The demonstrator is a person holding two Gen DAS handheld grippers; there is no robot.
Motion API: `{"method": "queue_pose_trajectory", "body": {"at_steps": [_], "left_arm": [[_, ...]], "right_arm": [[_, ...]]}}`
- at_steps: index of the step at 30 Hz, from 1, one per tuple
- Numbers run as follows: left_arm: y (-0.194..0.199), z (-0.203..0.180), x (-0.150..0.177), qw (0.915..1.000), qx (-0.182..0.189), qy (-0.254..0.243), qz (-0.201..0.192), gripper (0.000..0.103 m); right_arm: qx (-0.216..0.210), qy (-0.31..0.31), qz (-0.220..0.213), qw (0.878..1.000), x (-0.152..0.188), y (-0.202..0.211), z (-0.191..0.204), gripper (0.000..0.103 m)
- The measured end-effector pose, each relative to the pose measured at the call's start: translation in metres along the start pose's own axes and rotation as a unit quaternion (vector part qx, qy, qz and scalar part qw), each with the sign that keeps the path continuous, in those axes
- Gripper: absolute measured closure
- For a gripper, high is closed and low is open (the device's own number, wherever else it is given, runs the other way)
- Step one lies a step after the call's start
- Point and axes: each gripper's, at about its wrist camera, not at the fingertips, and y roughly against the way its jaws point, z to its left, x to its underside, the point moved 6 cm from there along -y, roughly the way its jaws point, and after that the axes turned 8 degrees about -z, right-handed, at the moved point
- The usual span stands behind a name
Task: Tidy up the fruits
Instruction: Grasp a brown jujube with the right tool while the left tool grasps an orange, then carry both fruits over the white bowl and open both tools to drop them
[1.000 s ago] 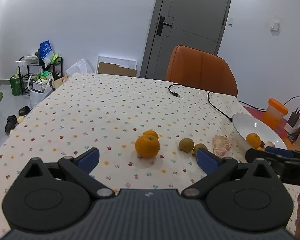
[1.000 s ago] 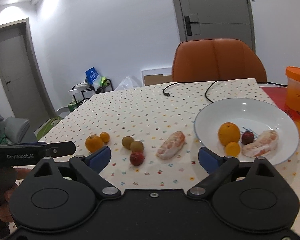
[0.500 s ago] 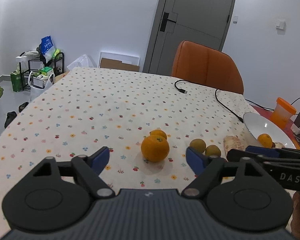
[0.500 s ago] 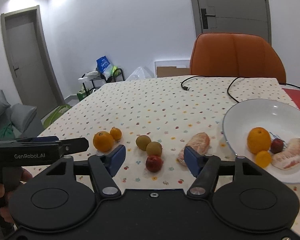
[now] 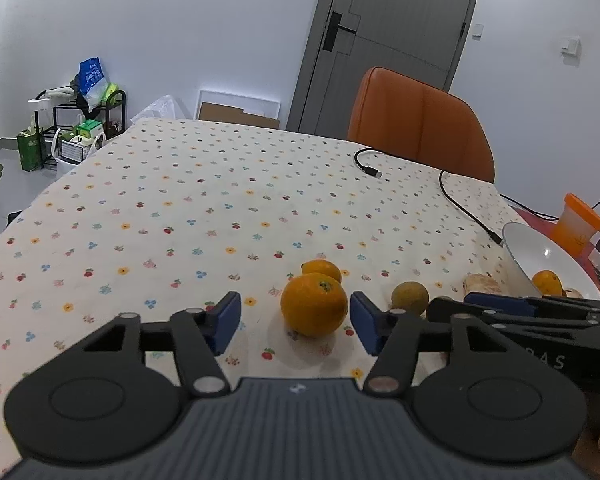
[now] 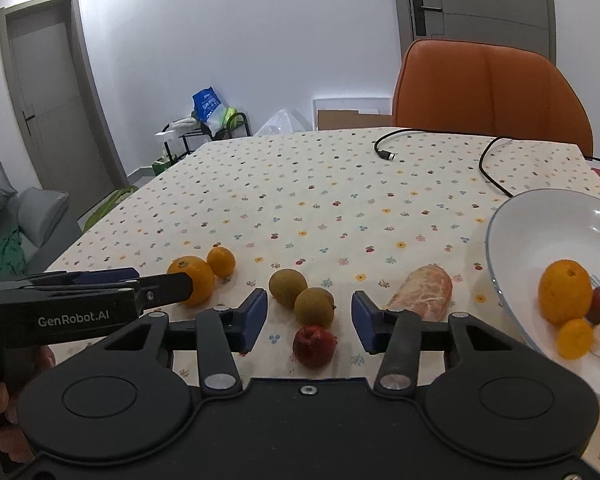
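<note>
Left wrist camera looked right at a big orange sitting on the dotted tablecloth. The left gripper was spread wide, one blue pad on each side of that orange, not touching it. A smaller orange sat just behind, half hidden. Further right, this camera caught one brown round fruit, and the right gripper's dark arm covered most of what lay past it. Only an edge of the peeled pomelo piece and part of the white bowl peeked out.

Right wrist camera showed much more. The right gripper was also spread wide, holding nothing, with a small red fruit resting on the cloth between its pads. Two brown fruits sat touching each other just beyond it. The whole pomelo piece lay to the right, near the bowl. Inside the bowl were a large orange, a small one, a dark red fruit and a pale piece cut off at the edge. From here the left gripper hid part of the big orange.
</note>
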Motion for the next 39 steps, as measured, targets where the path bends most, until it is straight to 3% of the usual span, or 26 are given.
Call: {"method": "queue_pose_trajectory", "body": {"at_steps": [5, 8, 10, 12, 14, 39], "left_arm": [[-0.006, -0.005, -0.001, 1.0000, 0.004, -0.001, 0.002, 0.052], [-0.010, -0.008, 0.000, 0.9999, 0.014, 0.005, 0.003, 0.066], [-0.010, -0.010, 0.000, 0.9999, 0.013, 0.004, 0.000, 0.066], [-0.009, -0.010, 0.000, 0.9999, 0.011, 0.004, -0.003, 0.067], [-0.006, -0.009, 0.000, 0.9999, 0.008, 0.006, -0.006, 0.067], [0.028, -0.033, -0.010, 0.9989, 0.017, -0.009, -0.042, 0.067]], "right_arm": [[0.001, 0.001, 0.006, 1.000, 0.000, -0.011, -0.001, 0.060], [0.000, 0.001, 0.010, 1.000, 0.001, -0.013, -0.002, 0.060], [-0.002, 0.000, 0.012, 1.000, 0.002, -0.015, -0.002, 0.062], [-0.006, 0.001, 0.016, 1.000, 0.004, -0.018, -0.002, 0.075], [-0.007, 0.001, 0.018, 1.000, 0.005, -0.020, -0.002, 0.080], [-0.005, -0.014, -0.038, 0.999, -0.008, 0.022, -0.013, 0.080]]}}
